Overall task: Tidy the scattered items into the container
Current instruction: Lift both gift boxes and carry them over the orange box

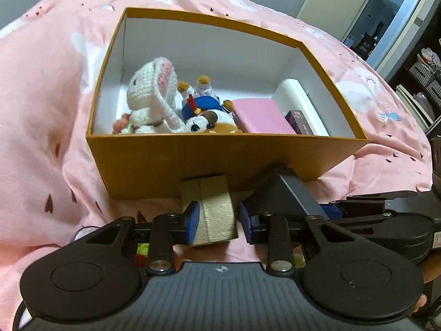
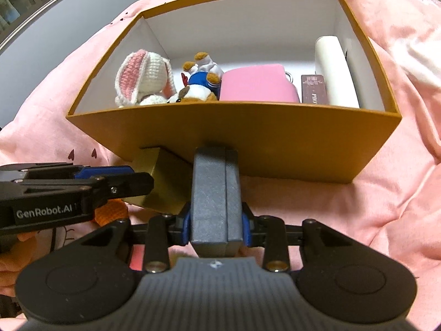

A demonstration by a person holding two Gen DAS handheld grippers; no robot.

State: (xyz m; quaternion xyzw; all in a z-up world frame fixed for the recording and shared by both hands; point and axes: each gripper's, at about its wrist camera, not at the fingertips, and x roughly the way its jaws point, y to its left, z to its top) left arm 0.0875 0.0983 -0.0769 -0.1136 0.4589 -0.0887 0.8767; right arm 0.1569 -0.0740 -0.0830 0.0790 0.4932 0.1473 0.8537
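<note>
On the pink bedspread (image 1: pixel 41 110) sits an open orange box (image 1: pixel 193 160) with white inner walls, and both tongs hover just in front of its near wall. The left tongs (image 1: pixel 217 222) have their blue pads set on either side of a small gold box (image 1: pixel 212 209); the left pad touches it, while a thin gap shows at the right pad, so I cannot tell if the grip is firm. The right tongs (image 2: pixel 216 227) are clamped on a dark grey box (image 2: pixel 216 193), pads pressed to both its sides, its far end close to the orange box's near wall. In the right wrist view the gold box (image 2: pixel 162 184) lies to the left of the grey one, with the left tongs (image 2: pixel 82 190) reaching in from the side.

Inside the orange box (image 2: pixel 248 143), at its left end, a white crocheted rabbit (image 1: pixel 151 96) with pink-lined ears leans beside a plush dog (image 1: pixel 204 115) in a blue outfit. Right of the dog lies a pink case (image 1: pixel 261 118), then a small dark purple box (image 1: pixel 299 122), and a cream cylinder (image 1: pixel 297 102) near the right wall.
</note>
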